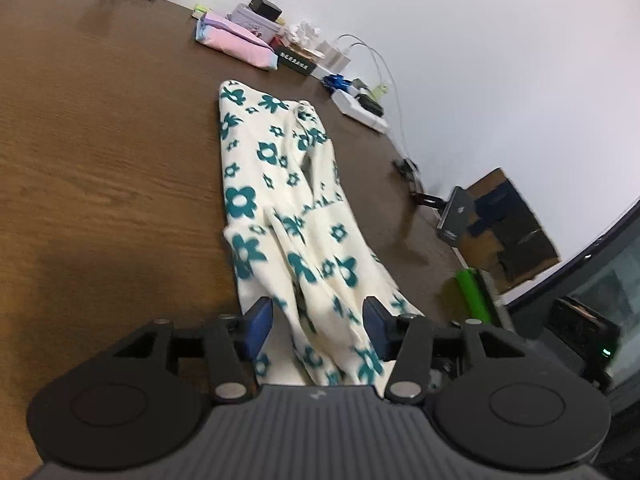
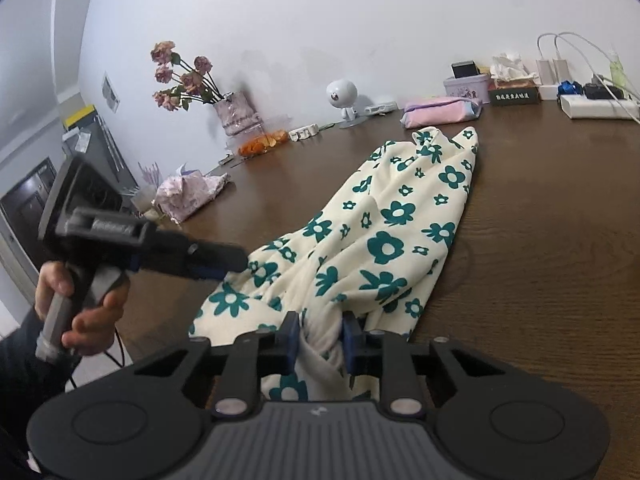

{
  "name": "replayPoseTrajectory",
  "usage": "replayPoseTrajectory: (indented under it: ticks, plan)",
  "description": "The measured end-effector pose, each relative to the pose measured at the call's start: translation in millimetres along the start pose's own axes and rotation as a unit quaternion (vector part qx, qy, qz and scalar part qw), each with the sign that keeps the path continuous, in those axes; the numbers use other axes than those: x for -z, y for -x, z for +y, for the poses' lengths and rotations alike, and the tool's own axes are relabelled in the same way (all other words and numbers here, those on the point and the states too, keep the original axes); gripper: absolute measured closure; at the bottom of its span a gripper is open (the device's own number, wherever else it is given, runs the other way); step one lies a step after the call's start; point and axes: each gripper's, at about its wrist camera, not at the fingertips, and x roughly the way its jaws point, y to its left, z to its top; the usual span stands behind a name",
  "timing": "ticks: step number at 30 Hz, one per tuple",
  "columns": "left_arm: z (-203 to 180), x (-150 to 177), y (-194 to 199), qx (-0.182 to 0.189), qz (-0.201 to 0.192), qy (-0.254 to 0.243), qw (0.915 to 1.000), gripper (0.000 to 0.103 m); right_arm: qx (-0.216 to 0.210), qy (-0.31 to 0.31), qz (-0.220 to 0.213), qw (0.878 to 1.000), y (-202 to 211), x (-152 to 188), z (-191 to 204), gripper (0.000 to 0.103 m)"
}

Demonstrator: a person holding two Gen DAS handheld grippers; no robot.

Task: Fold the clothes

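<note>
The right gripper [image 2: 320, 334] sits nearest the lens, its blue pads pinched close on a bunched fold of the cream garment with teal flowers [image 2: 384, 236] — the cloth is squeezed between them. From there the garment runs away across the dark wooden table [image 2: 552, 248], its far end lying flat near a pink pencil case [image 2: 440, 111].

In the left wrist view the left gripper [image 1: 318, 312] has its pads spread wide, with the garment [image 1: 280, 208] passing between them; whether either pad touches the cloth cannot be told. In the right wrist view a hand [image 2: 80, 304] holds that gripper's handle, its tip at the garment's near-left edge.

Dried roses in a vase [image 2: 234, 114] stand by the wall.
</note>
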Motion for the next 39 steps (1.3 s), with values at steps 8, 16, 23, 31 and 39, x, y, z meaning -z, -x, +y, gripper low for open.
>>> replayPoseTrajectory:
  ticks: [8, 16, 23, 31, 39]
  plan:
    - [-12, -16, -16, -0.004, 0.005, -0.024, 0.9997, 0.059, 0.001, 0.001, -0.004, 1.0, 0, 5, 0, 0.079]
    - [10, -23, -43, 0.066, 0.041, 0.033, 0.9964, 0.096, -0.005, 0.001, -0.006, 1.0, -1, 5, -2, 0.079]
    - [26, -11, -28, 0.035, 0.035, 0.042, 0.9979, 0.077, -0.011, 0.011, -0.023, 1.0, 9, 6, -1, 0.079]
    - [-6, 6, 30, 0.041, -0.009, -0.075, 0.9963, 0.022, -0.036, 0.06, -0.061, 0.996, 42, 8, 0, 0.049]
    - [-15, 42, 8, 0.043, 0.043, -0.112, 0.9918, 0.06, -0.004, 0.156, 0.005, 0.988, 23, 22, 18, 0.066]
